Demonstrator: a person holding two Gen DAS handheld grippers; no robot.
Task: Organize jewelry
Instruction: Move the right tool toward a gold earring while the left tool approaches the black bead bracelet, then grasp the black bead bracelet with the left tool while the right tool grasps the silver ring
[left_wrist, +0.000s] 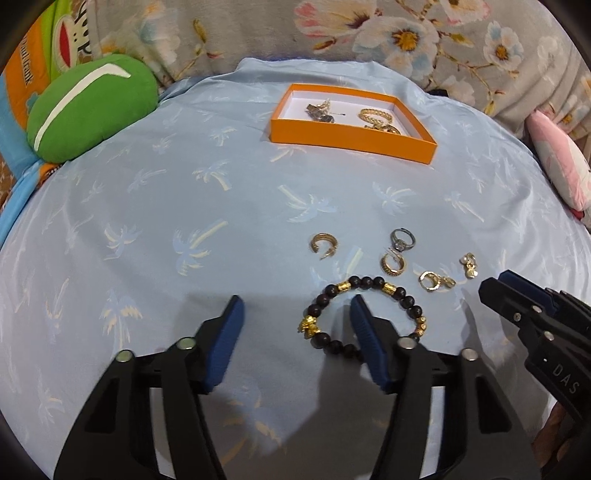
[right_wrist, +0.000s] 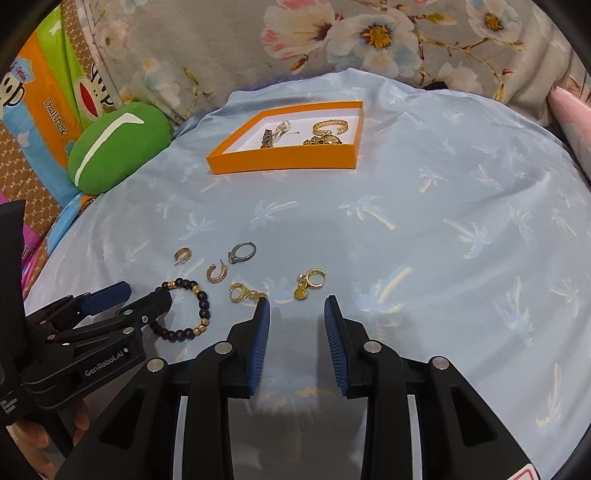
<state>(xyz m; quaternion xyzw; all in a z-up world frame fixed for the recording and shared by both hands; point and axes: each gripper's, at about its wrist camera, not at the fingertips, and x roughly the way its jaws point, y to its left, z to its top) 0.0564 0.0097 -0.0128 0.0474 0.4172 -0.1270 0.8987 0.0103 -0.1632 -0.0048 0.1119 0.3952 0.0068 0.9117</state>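
- Left wrist view: the beaded bracelet (left_wrist: 364, 314), a ring of dark round beads broken by gold spacers and a gold charm, lies flat on the cloth with the left gripper (left_wrist: 295, 310) over it; one blue ribbed pad sits inside the loop, the other well outside, jaws spread wide and gripping nothing.
- Just beyond it lie loose pieces: a gold hoop earring (left_wrist: 324, 244), a silver ring (left_wrist: 402, 239) with a stone, a second gold hoop (left_wrist: 392, 264) touching that ring, and two gold drop earrings (left_wrist: 436, 281).
- The orange box (left_wrist: 351, 138), shallow, rectangular, white inside, sits farther back holding a gold chain bracelet (left_wrist: 375, 117) and a small tangle I cannot identify.
- The right gripper (right_wrist: 296, 306) hangs near the drop earrings, jaws moderately apart, empty.
- Beneath is a smooth light-blue sheet (left_wrist: 147, 221) printed with pale palm trees.
- Only the right wrist view reads "GenRobot.AI" on the left tool; only the left shows "DAS".
- The green cushion (right_wrist: 118, 147) lies beside fabric lettered "Daul frank".
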